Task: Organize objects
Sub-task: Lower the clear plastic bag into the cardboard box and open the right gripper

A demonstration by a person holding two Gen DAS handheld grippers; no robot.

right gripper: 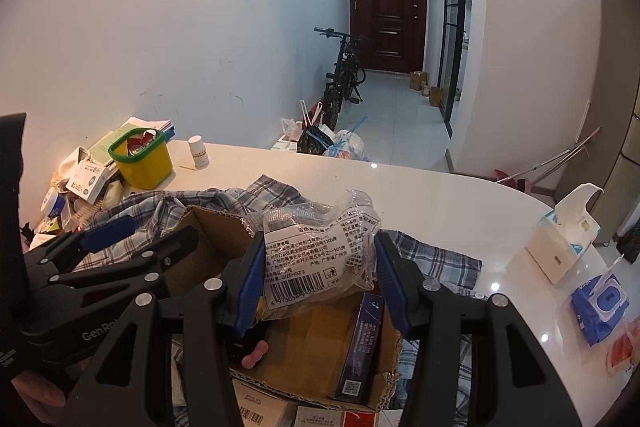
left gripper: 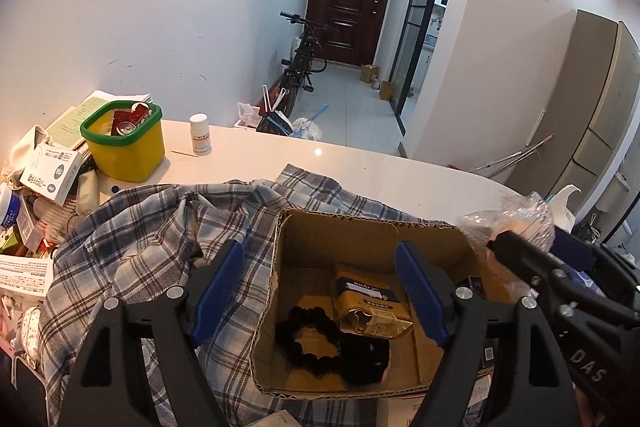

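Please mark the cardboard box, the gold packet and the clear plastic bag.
cardboard box (left gripper: 360, 233), left wrist view, inside of far wall.
gold packet (left gripper: 370, 301), left wrist view, its printed face.
clear plastic bag (right gripper: 320, 259), right wrist view, its white label.

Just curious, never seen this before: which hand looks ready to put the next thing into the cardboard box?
Right, probably: the right gripper holds a plastic packet above the cardboard box. The left gripper is open and empty.

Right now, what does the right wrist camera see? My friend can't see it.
The right gripper holds a clear plastic packet above a cardboard box on a plaid cloth. The open left gripper is beside it.
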